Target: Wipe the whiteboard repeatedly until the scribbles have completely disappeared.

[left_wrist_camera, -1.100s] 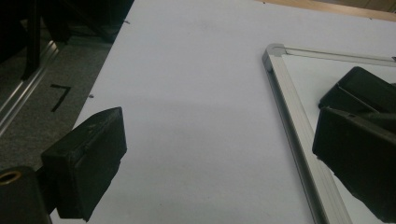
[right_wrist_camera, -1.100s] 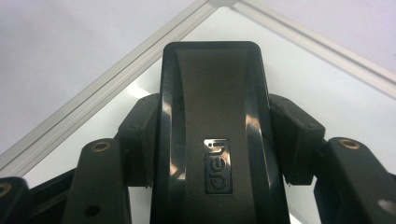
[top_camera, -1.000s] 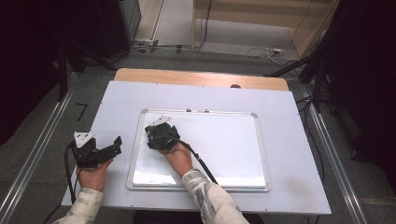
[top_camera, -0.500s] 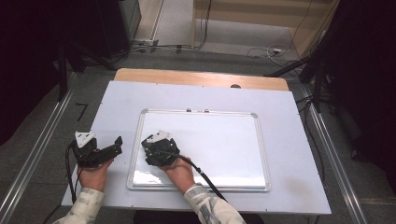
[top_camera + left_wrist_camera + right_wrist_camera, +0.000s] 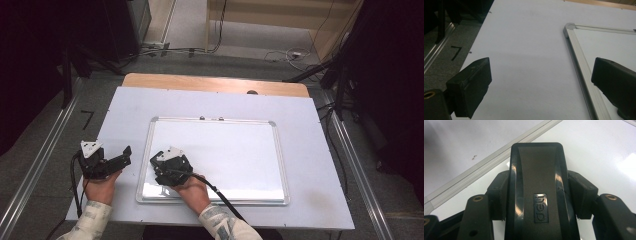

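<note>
A white whiteboard [image 5: 230,155] with a silver frame lies flat on the pale table [image 5: 125,115]. My right gripper [image 5: 167,167] rests on the board's near left part, shut on a black eraser [image 5: 537,170] with a "deli" label. In the right gripper view, both jaws of the right gripper [image 5: 537,183] press on the eraser's sides, and the board's frame [image 5: 486,170] runs just beyond it. My left gripper [image 5: 120,159] sits on the table left of the board, open, with nothing between its jaws. The left gripper [image 5: 540,65] view shows the board's left frame [image 5: 579,55] near its right jaw.
A wooden strip [image 5: 215,82] runs along the table's far edge. Metal rails [image 5: 45,150] flank the table on the floor, with cables [image 5: 295,52] and dark stands beyond. A black cable [image 5: 220,195] trails from the right gripper over the board's near edge.
The right gripper has slid with the eraser across the board toward the person and slightly left. The left gripper has stayed where it was.
</note>
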Demonstrator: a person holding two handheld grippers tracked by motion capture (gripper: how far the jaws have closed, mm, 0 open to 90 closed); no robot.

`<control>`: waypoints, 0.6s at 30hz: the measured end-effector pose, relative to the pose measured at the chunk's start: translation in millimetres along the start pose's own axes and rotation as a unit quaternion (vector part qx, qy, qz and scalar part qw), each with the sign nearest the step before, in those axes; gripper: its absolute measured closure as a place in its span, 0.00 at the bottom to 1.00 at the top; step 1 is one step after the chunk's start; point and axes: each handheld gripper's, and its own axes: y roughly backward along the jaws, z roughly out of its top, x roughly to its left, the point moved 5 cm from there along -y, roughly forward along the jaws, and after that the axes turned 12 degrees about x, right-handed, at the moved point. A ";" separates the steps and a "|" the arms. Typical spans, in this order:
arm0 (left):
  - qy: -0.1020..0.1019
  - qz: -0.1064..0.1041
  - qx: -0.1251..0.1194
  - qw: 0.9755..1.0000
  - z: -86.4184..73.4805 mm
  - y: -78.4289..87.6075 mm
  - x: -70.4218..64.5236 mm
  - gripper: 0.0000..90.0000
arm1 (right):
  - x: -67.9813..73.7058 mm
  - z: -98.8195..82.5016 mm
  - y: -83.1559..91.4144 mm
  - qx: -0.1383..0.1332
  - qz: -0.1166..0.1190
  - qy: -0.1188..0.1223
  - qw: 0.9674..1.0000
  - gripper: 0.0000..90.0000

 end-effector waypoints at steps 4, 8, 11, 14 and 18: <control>0.004 0.000 -0.001 1.000 0.0 -0.2 0.6 0.04 | -1.5 -0.1 -0.5 0.000 0.005 -0.003 1.000 0.43; 0.001 -0.001 0.000 1.000 0.0 -0.1 0.2 0.04 | -1.5 -0.2 -0.7 0.001 0.007 -0.004 1.000 0.43; 0.001 -0.001 0.001 1.000 -0.1 -0.2 0.2 0.04 | -1.4 -0.3 -0.7 0.001 0.007 -0.004 1.000 0.43; 0.003 -0.001 -0.001 1.000 0.1 -0.3 0.5 0.04 | -1.4 -0.5 -0.5 0.000 0.008 -0.010 1.000 0.43; 0.003 0.000 0.000 1.000 0.1 -0.4 0.9 0.04 | -1.8 -0.5 -0.1 -0.001 0.010 -0.013 1.000 0.43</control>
